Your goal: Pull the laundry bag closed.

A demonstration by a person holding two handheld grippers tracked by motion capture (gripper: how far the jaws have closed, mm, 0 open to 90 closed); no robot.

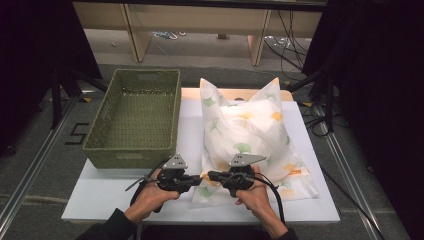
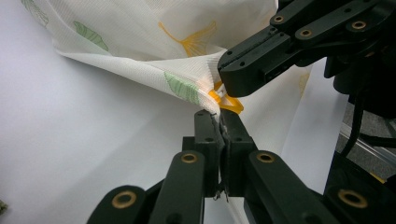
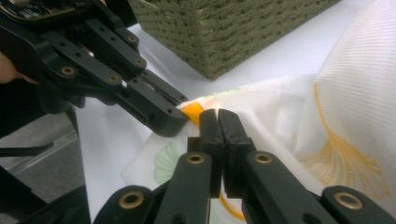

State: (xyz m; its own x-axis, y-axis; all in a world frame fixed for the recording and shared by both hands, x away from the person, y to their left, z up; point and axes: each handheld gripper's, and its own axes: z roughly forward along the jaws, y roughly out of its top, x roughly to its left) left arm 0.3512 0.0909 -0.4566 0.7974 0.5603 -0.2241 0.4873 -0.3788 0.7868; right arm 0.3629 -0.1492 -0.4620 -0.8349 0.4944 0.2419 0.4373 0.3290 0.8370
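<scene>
Left hand-held gripper [image 1: 196, 179], low centre of the high view: jaws fully together, pinching the near left corner of the pillow [image 1: 247, 142]. In the left gripper view [image 2: 219, 122], same pinch seen close, a thin fold of white cloth caught between the closed jaws, an orange bit of the print just above the tips. Right hand-held gripper [image 1: 211, 176], just right of it in the high view: jaws likewise pressed shut, gripping the same corner from the opposite side, tips facing the left pair and nearly meeting them. In the right gripper view [image 3: 217, 120], closed jaws biting the cloth edge beside an orange patch, the other gripper entering from the upper left.

Pillow lying right of centre on the white tabletop [image 1: 125, 200], long axis running from the near edge toward the far edge, two pointed corners standing up at the far end. White cover printed with green and yellow ginkgo leaves. Near left corner hidden under both grippers in the high view; exact seam or opening there hard to make out.

Green woven basket [image 1: 135, 116] to the left of the pillow, close beside it, open top upward, cut off at the top in the right gripper view [image 3: 233, 32]. Forearms in dark sleeves cropped at the bottom edge.
</scene>
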